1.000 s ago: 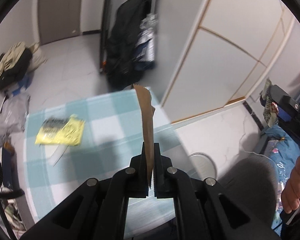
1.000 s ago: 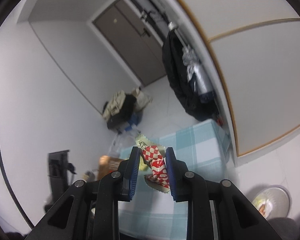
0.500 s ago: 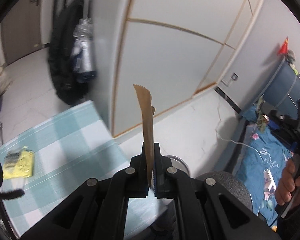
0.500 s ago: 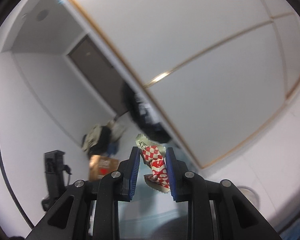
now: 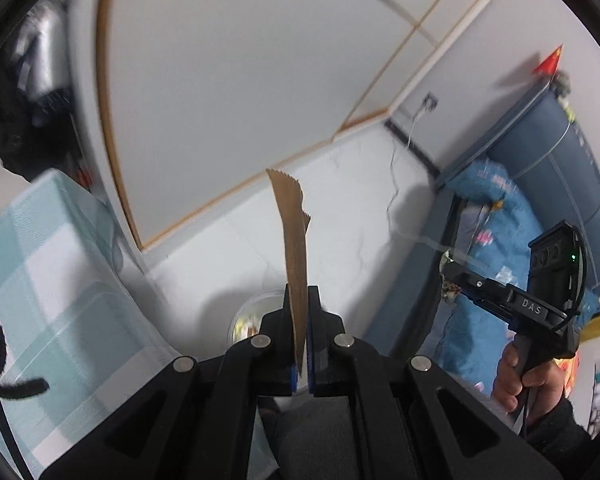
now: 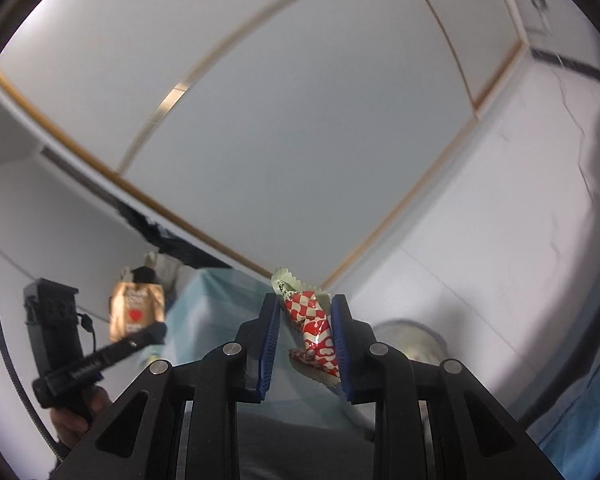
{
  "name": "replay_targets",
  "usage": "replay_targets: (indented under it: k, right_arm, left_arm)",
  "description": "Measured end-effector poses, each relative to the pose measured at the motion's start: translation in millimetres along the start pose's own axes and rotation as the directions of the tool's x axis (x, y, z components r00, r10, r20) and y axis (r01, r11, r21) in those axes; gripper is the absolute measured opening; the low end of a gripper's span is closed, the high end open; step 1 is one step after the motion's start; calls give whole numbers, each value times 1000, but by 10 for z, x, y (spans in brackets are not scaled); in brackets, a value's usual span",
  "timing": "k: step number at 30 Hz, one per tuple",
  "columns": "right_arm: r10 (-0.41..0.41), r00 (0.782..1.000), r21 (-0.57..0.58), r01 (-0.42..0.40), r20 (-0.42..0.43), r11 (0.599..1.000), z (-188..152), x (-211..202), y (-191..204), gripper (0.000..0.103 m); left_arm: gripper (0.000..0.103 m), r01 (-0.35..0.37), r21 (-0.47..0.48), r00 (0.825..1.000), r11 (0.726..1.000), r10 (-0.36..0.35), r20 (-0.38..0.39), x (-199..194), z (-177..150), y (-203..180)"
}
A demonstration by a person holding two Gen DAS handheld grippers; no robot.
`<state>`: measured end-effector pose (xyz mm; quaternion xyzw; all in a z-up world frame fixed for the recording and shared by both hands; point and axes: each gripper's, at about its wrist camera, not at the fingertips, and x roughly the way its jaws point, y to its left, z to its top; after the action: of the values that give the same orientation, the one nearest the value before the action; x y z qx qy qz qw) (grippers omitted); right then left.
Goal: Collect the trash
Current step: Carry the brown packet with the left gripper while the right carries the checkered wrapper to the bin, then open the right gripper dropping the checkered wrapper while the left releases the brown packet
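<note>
My left gripper is shut on a flat brown paper wrapper that stands upright between the fingers, seen edge-on. My right gripper is shut on a crumpled red-and-white checked wrapper with a pale green end. Both are held in the air off the right side of the teal checked table. A round bin with a clear liner sits on the white floor just beyond the left fingertips; it also shows in the right wrist view. The right gripper shows in the left wrist view, the left gripper with the brown wrapper in the right wrist view.
White cupboard doors with wooden trim fill the background. A bed with blue bedding lies to the right. Dark coats hang at the far left. A white cable runs down the wall.
Both grippers have swung to the right, away from the table and towards the floor and bin, each keeping hold of its wrapper. The yellow wrapper on the table has left the view.
</note>
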<state>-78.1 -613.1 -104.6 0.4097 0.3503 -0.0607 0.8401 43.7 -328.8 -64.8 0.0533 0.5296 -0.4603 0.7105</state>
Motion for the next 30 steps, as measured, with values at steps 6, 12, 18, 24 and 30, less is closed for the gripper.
replay_targets:
  k: [6, 12, 18, 24, 30]
  right_arm:
    - [8, 989, 94, 6, -149, 996, -148, 583, -485, 25]
    - [-4, 966, 142, 42, -259, 989, -319, 1076, -784, 25]
    - [-9, 931, 179, 80, -365, 981, -585, 1412, -1048, 25]
    - [-28, 897, 191, 125, -442, 974, -791, 1679, -1207, 27]
    - [-28, 865, 191, 142, -500, 971, -949, 1801, -1254, 41]
  left_arm:
    - [0, 5, 7, 990, 1000, -4, -143, 521, 25, -36]
    - [0, 26, -8, 969, 1000, -28, -246, 915, 75, -41]
    - [0, 49, 16, 936, 999, -41, -351, 1182, 81, -75]
    - [0, 46, 8, 901, 999, -38, -432, 1369, 58, -42]
    - [0, 68, -2, 870, 998, -60, -490, 1525, 44, -48]
